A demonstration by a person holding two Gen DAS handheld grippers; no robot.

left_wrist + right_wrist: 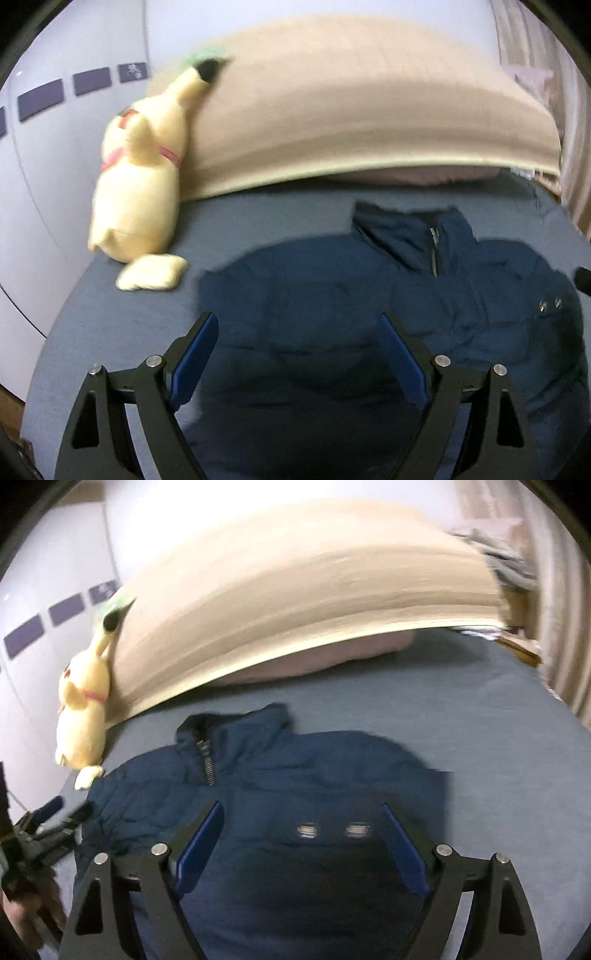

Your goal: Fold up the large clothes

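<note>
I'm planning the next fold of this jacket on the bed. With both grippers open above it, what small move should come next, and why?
Probably lower the right gripper onto the blue jacket near its two snaps and pinch that edge. Both it and the left gripper are open and empty, and the jacket lies only partly folded on the bedsheet.

- Jacket (280, 786): dark navy blue, plain; silver zip (207, 762) at the collar; two silver snaps (332, 830) on the front.
- Bed sheet (461, 709): plain grey-blue.
- Blanket (351, 122): plain beige with a paler edge.
- Pillow (325, 661): dusty pink.
- Plush toy (138, 192): pale yellow, black ear tip, pink collar.
- Wall (55, 51): white with a row of purple rectangles.
- Left gripper (299, 325) and right gripper (301, 814): black frame, blue pads, silver bolts.
</note>
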